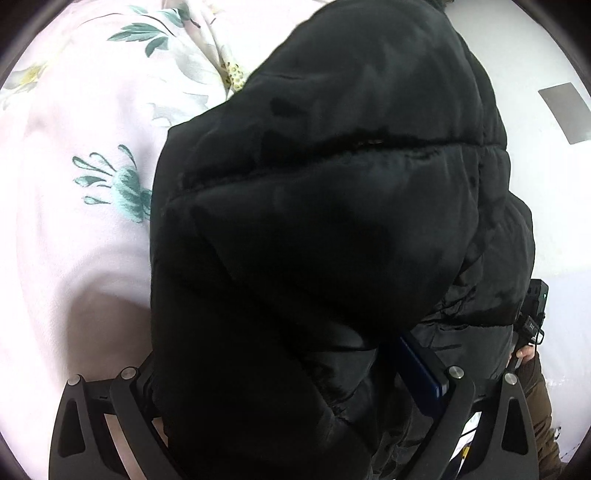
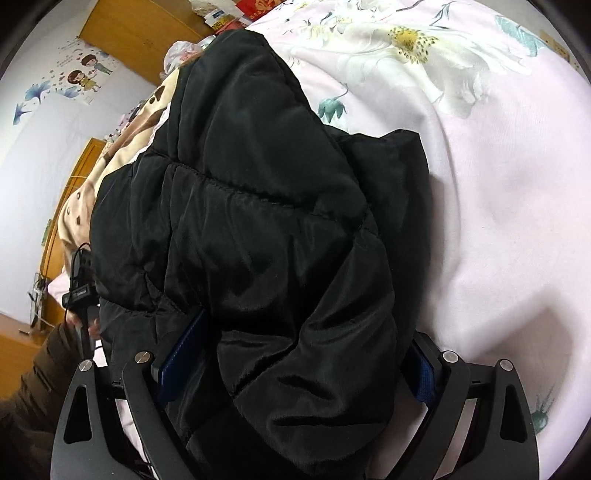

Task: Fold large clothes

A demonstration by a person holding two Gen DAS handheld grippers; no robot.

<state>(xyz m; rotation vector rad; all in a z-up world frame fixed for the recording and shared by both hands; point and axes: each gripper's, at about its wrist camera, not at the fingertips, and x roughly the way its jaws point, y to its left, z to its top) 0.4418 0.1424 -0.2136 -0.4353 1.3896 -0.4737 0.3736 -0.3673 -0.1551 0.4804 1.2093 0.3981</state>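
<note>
A black puffer jacket [image 1: 332, 221] lies bunched on the pink floral bedsheet [image 1: 55, 221] and fills most of both views. My left gripper [image 1: 280, 347] points down at it with jaws at their widest. The jacket's bulk sits between them, one blue pad [image 1: 421, 369] shows at the right, and the other finger is hidden under fabric. In the right wrist view the jacket [image 2: 277, 221] likewise bulges between the wide-spread blue pads [image 2: 184, 354] of my right gripper [image 2: 308, 328]. Neither pair visibly pinches the cloth.
A beige cloth with brown spots [image 2: 122, 147] lies beyond the jacket on the bedsheet [image 2: 498, 221]. A person's hand and brown sleeve [image 2: 44, 369] hold the other gripper's handle at the left. Wooden furniture [image 2: 122, 33] and a wall with stickers stand behind.
</note>
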